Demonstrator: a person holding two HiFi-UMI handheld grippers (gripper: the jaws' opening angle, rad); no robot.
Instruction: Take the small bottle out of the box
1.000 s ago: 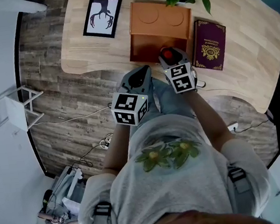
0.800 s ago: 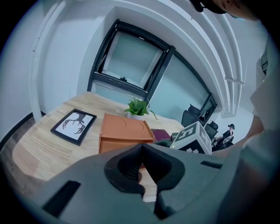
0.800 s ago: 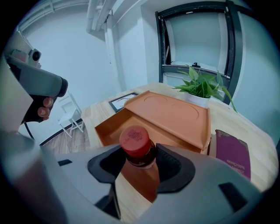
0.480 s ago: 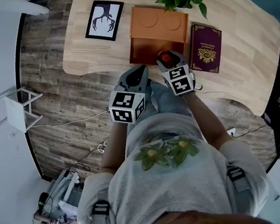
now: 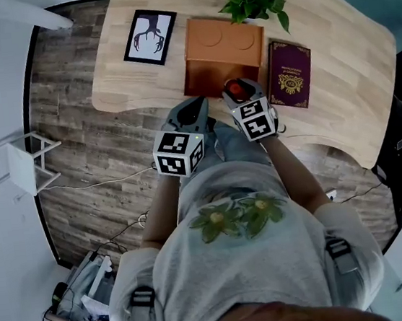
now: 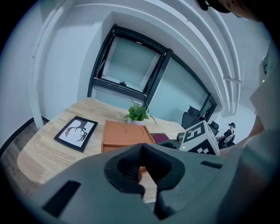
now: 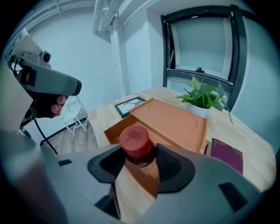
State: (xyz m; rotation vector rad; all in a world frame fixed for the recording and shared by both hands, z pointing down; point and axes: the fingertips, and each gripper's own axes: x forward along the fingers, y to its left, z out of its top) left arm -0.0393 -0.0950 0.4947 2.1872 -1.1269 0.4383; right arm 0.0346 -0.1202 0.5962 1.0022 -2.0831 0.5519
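Observation:
A small bottle with a red cap sits between the jaws of my right gripper, which is shut on its neck. In the head view the right gripper holds it at the near edge of the open orange box, above the table's front edge. The box's lid lies flat behind the open compartment. My left gripper hangs just left of the right one, off the table's edge. Its jaws are shut with nothing between them.
On the wooden table a framed black-and-white picture lies left of the box. A purple book lies on the box's right and a potted plant stands behind it. Wood-plank floor and a white stool are at the left.
The head view has shifted a little, so the table sits slightly higher in the frame. Both grippers stay close together at the box's near edge, the right still holding the bottle.

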